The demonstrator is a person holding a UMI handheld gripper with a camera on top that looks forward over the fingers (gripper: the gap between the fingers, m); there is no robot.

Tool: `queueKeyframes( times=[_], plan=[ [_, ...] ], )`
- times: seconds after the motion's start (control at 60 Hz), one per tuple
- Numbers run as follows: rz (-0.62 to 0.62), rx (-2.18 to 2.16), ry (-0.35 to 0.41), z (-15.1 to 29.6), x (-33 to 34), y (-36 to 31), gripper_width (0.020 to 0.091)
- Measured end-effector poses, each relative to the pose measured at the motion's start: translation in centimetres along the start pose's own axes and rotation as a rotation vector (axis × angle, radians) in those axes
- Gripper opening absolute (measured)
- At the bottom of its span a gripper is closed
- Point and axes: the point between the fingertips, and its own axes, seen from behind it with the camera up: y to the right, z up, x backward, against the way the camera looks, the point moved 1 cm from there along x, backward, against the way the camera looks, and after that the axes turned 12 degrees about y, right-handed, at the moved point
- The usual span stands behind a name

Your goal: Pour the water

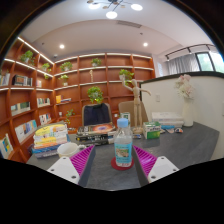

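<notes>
So, capped water bottle [123, 146] stands btwn open fingers [82, 160], w/ gaps.

No legible text, brand, number or sign anywhere. Label band on water bottle [123, 152]: blue, print not readable. Book covers on wooden shelves [30, 95] and spines in book stack [50, 138] on table [190, 145]: colours only, lettering too small to make out.
</notes>
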Motion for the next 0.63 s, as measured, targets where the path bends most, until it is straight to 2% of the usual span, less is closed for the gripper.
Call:
queueKeyframes(
  times=[0.25, 0.633],
  plan=[
    [0.107, 0.074, -0.029, 1.4, 4.8, -3.2, 0.0726],
    [0.182, 0.055, -0.001, 3.2, 7.4, -5.5, 0.0728]
  ],
)
